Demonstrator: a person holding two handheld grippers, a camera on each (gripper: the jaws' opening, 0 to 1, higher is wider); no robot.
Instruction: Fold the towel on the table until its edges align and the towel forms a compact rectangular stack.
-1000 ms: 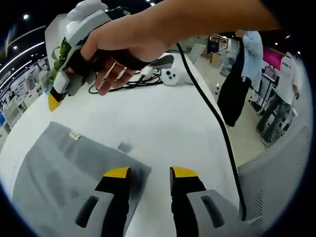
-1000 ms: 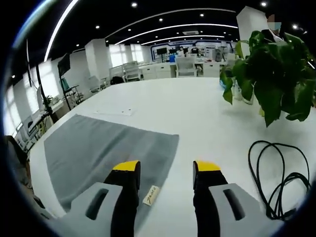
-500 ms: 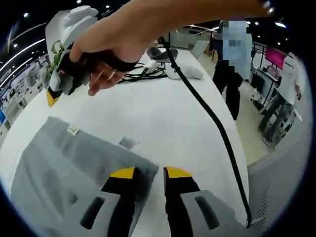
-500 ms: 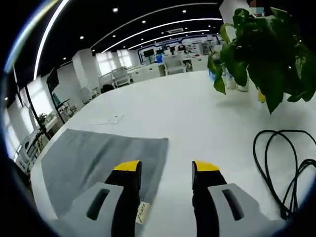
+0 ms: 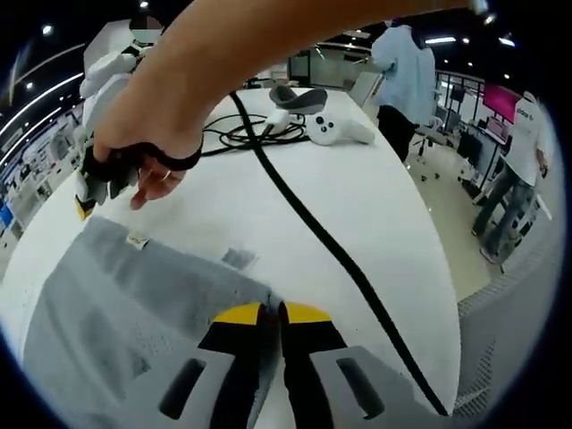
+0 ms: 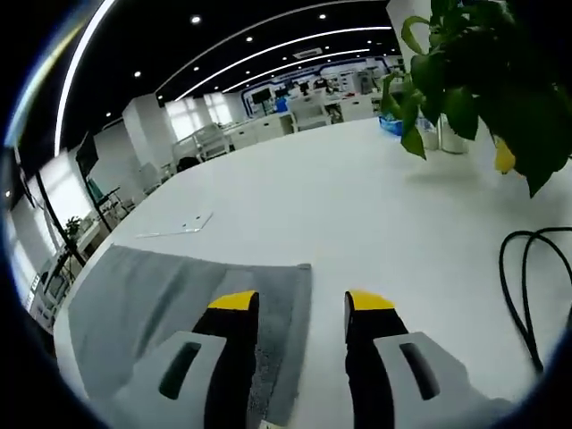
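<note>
A grey towel [image 5: 116, 313] lies flat on the white table [image 5: 295, 206]. My left gripper [image 5: 272, 314] is shut on the towel's near corner, its yellow-tipped jaws almost touching. A hand holds my right gripper [image 5: 83, 198] low over the towel's far corner, beside a small white tag [image 5: 137, 239]. In the right gripper view, the right gripper [image 6: 301, 304] is open. The towel [image 6: 161, 299] reaches under its left jaw, and the towel's edge ends between the two jaws.
A black cable [image 5: 331, 259] runs from the person's arm across the table past my left gripper. White controllers [image 5: 335, 132] and coiled cables sit at the far end. A potted plant [image 6: 487, 80], a cable loop [image 6: 536, 286] and a flat sheet [image 6: 174, 226] lie beyond the towel. People stand to the right of the table.
The left gripper's jaws have closed on the towel's corner. The right gripper has dropped to the towel's far corner and moved forward over its edge, still open.
</note>
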